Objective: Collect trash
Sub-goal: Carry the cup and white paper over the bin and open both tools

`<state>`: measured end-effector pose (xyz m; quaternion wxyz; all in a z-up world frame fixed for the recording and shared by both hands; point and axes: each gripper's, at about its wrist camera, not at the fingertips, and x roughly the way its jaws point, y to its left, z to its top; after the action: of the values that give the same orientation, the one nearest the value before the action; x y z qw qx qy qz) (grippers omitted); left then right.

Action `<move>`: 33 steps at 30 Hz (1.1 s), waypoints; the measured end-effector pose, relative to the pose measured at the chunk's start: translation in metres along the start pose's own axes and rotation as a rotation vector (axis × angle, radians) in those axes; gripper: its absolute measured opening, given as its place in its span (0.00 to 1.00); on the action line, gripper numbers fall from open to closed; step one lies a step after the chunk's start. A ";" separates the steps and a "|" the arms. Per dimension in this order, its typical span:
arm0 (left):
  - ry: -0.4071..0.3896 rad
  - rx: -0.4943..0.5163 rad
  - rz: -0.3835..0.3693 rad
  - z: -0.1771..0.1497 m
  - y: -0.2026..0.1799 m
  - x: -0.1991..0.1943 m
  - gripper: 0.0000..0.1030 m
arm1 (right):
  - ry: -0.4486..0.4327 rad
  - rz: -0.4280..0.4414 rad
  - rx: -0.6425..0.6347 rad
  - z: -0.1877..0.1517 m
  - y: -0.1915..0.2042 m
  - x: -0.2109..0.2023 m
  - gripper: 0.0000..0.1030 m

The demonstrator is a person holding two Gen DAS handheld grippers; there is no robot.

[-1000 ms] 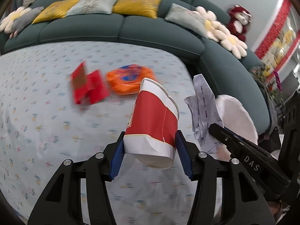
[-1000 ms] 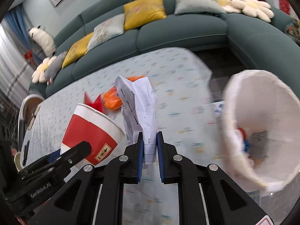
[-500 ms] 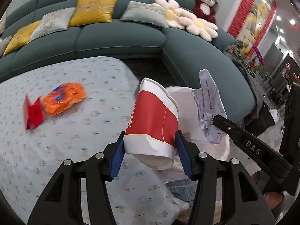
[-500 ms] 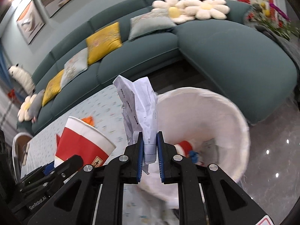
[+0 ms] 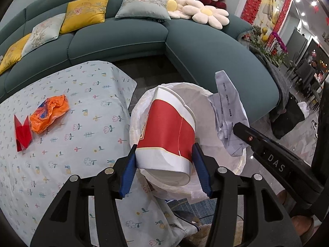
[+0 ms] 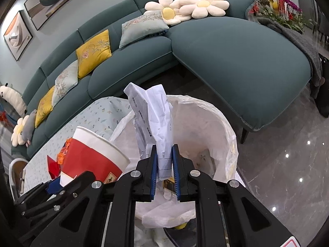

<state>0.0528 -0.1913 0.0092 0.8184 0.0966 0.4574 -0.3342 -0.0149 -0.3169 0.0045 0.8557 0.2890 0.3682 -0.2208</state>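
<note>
My left gripper (image 5: 165, 164) is shut on a red and white paper cup (image 5: 167, 131), held over the white-lined trash bin (image 5: 205, 96) beside the table. My right gripper (image 6: 164, 162) is shut on a crumpled white paper (image 6: 154, 121), also held over the bin (image 6: 216, 127). The cup (image 6: 90, 156) shows at the left of the right wrist view, and the paper (image 5: 228, 113) at the right of the left wrist view. An orange wrapper (image 5: 49, 113) and a red wrapper (image 5: 22, 131) lie on the table.
The table has a flowered light-blue cloth (image 5: 61, 154). A teal sofa (image 5: 185, 41) with cushions curves behind the table and bin. Glossy floor (image 6: 287, 164) lies to the right. Some trash lies inside the bin.
Both grippers have swung right from over the table to over the trash bin, still holding the cup and the paper.
</note>
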 end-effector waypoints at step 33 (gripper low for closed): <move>0.029 -0.011 0.035 0.002 -0.013 0.017 0.66 | -0.034 0.018 0.039 0.004 -0.009 -0.009 0.33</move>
<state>0.0520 -0.2095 -0.0020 0.8179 0.1053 0.4693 -0.3158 -0.0236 -0.3250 0.0105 0.8581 0.3049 0.3464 -0.2253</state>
